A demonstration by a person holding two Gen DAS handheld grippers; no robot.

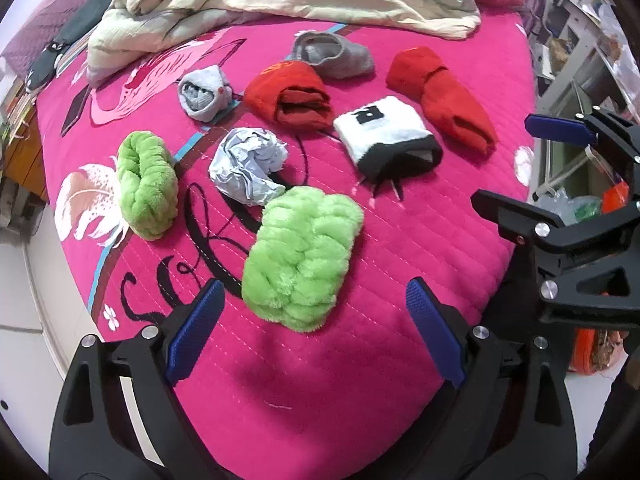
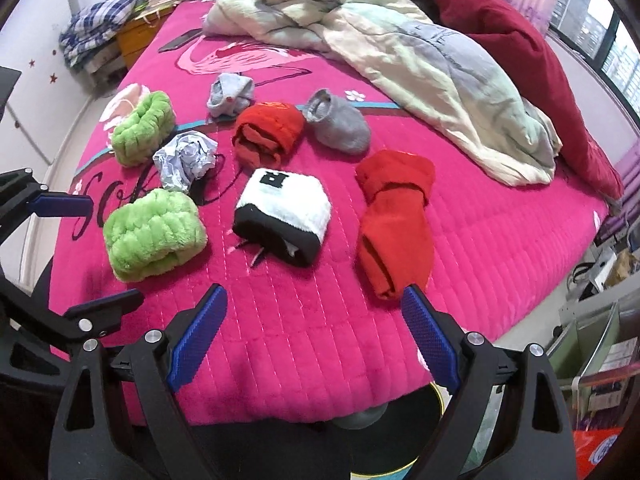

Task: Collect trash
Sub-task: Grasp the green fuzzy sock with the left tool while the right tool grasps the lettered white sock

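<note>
A crumpled ball of pale paper point(image 1: 249, 170) lies on the pink bed cover point(image 1: 400, 240), between two fluffy green sock rolls point(image 1: 300, 256) point(image 1: 147, 189). It also shows in the right wrist view point(image 2: 185, 160). My left gripper point(image 1: 316, 332) is open and empty, just short of the nearer green roll. My right gripper point(image 2: 316, 336) is open and empty above the bed's near edge; it shows at the right of the left wrist view point(image 1: 532, 164). The left gripper shows at the left of the right wrist view point(image 2: 96, 248).
Rolled socks lie around the paper: two red point(image 2: 267, 132) point(image 2: 394, 220), a black-and-white one point(image 2: 285, 214), a grey one point(image 2: 338, 122), a pale blue one point(image 2: 231, 94). A rumpled quilt point(image 2: 400, 40) and a dark red pillow point(image 2: 520, 60) lie behind. A dark bin point(image 2: 392, 440) stands below the bed edge.
</note>
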